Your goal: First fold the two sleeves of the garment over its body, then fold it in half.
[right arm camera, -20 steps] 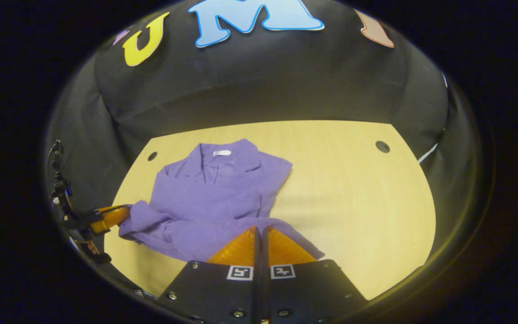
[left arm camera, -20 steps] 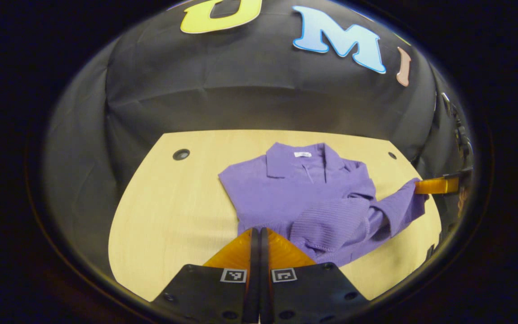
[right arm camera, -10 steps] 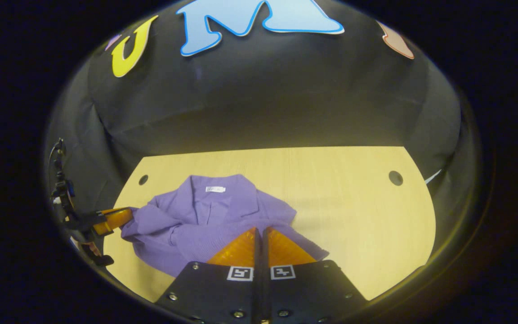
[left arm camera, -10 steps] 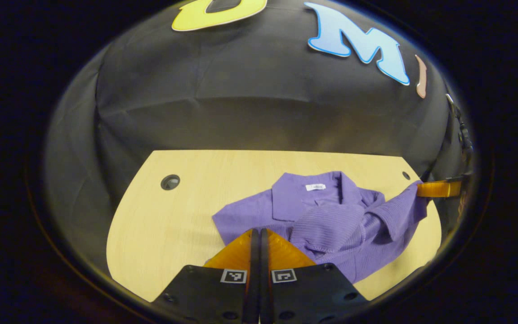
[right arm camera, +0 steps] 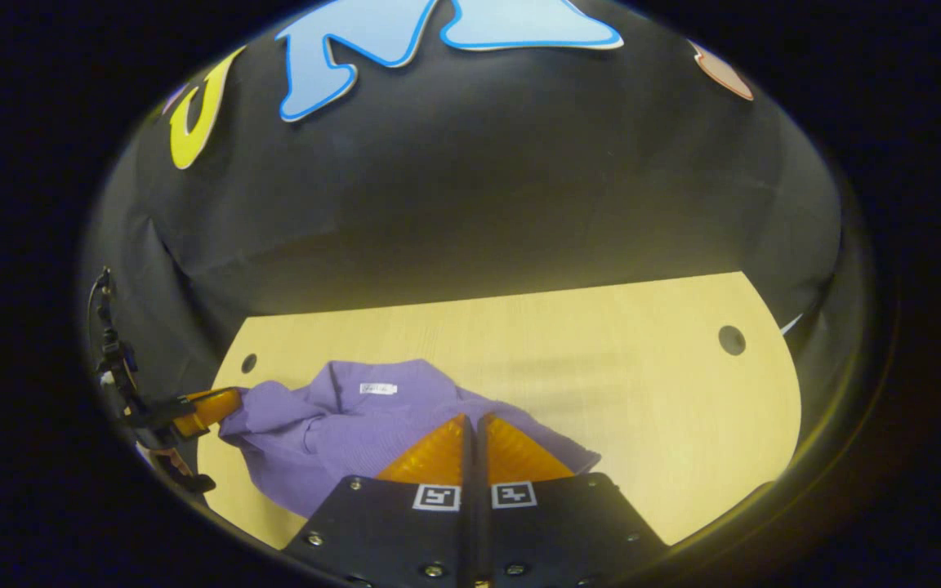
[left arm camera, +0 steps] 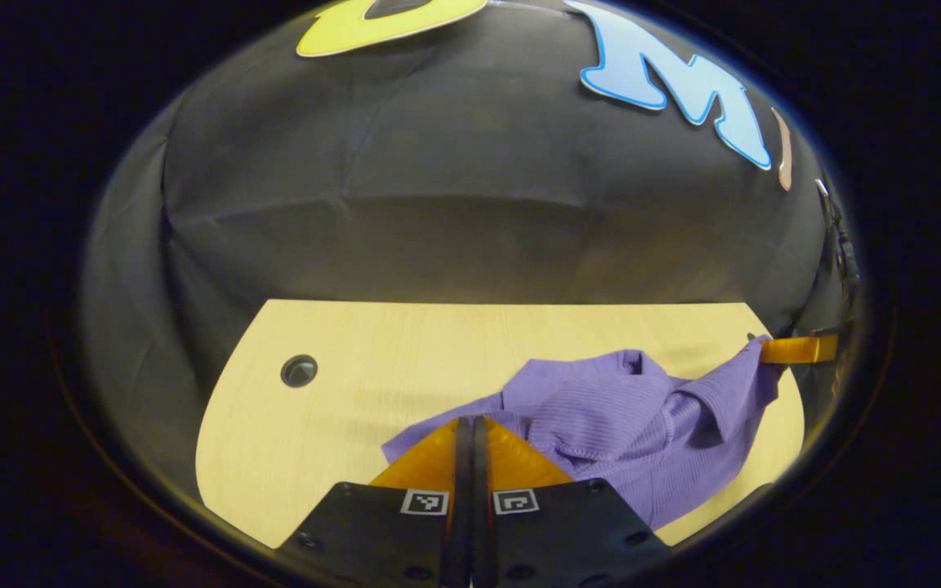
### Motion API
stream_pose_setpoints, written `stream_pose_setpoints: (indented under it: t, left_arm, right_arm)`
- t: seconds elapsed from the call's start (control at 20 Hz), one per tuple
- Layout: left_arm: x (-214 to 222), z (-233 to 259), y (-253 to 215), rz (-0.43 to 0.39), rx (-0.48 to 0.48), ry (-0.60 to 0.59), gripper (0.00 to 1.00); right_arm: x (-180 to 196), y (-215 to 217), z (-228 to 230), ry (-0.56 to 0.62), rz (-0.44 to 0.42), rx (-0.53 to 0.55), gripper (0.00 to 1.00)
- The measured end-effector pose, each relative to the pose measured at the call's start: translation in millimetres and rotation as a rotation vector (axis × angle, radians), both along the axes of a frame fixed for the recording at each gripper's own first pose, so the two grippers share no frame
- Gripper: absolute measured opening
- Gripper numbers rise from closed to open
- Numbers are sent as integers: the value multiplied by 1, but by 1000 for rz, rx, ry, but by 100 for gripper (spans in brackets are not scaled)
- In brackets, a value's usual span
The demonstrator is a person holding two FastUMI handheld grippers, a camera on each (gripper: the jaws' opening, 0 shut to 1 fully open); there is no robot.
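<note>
Left gripper (left arm camera: 471,425) and right gripper (right arm camera: 470,420) are each pinched closed on the purple shirt's (left arm camera: 634,425) hem, apparently. The shirt hangs bunched and lifted over the table's (left arm camera: 315,425) near edge, collar label up.

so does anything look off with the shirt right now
The purple shirt is bunched and rumpled rather than flat on the table, lifted at two corners by the left gripper and right gripper. Mid-fold, though; nothing looks damaged.
</note>
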State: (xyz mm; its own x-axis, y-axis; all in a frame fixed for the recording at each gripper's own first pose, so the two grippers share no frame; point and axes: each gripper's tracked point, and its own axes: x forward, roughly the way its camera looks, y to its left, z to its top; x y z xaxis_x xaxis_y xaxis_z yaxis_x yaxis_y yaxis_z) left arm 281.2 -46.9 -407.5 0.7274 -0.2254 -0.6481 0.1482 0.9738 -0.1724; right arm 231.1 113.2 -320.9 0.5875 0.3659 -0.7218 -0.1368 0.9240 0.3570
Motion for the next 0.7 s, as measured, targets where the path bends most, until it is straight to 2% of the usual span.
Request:
stream_pose_setpoints:
  t: [0.45,0.7]
  left_arm:
    - [43,30,-10,-4,69,-166,6]
    - [54,13,-19,-18,96,-168,6]
  right_arm:
    - [46,-2,-9,-12,-126,60,0]
    - [56,3,-31,-8,-135,41,0]
